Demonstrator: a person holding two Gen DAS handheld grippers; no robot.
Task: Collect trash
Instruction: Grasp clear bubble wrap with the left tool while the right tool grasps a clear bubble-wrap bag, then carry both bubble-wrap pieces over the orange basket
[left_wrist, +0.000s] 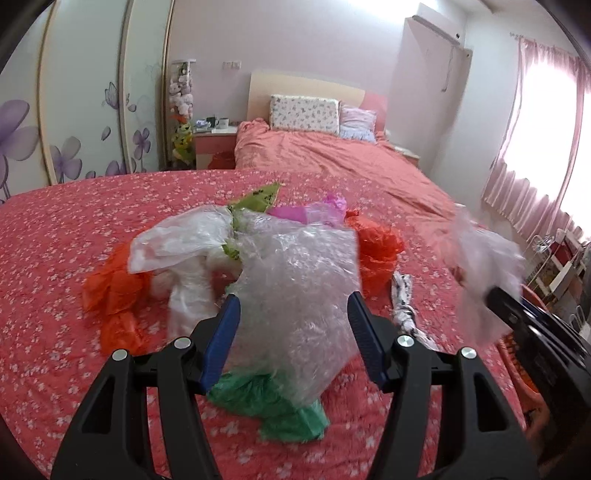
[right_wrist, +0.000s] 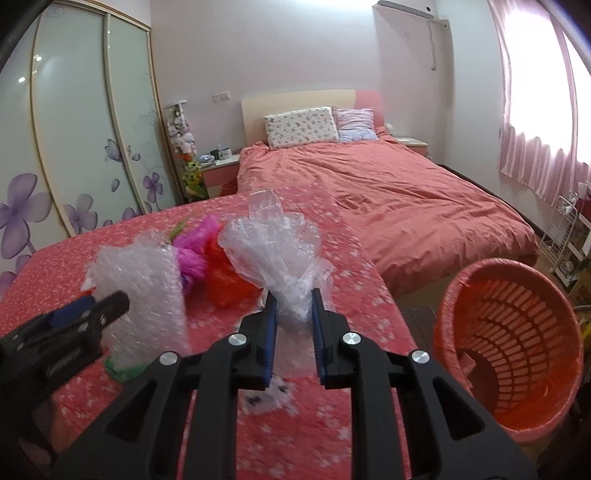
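A: Going left to right across the flowered bedspread (left_wrist: 74, 221), what do you count?

B: From the left wrist: two orange bags, one at the left (left_wrist: 114, 295) and one at the right (left_wrist: 380, 251); one white plastic bag (left_wrist: 177, 240); one green-yellow wrapper (left_wrist: 258, 197); one pink bag (left_wrist: 310, 210); one green bag (left_wrist: 266, 402) nearest the camera; and a black-and-white scrap (left_wrist: 402, 306).

A: And the grippers?

B: The left gripper (left_wrist: 293, 332) is clamped around a sheet of bubble wrap (left_wrist: 299, 273), its pads pressed into both sides. The right gripper (right_wrist: 294, 314) is pinched tight on a crumpled clear plastic bag (right_wrist: 273, 247), lifted off the bedspread.

A: What does only one view give you?

B: Only the right wrist shows the single orange laundry-style basket (right_wrist: 458, 295), tilted beside the bed's right edge, with nothing that I can make out inside it. Only the left wrist shows the white bag, the green bag clearly, and the second orange bag. In the left view the right gripper's load is just a pale blur at the far right, probably that same clear bag.
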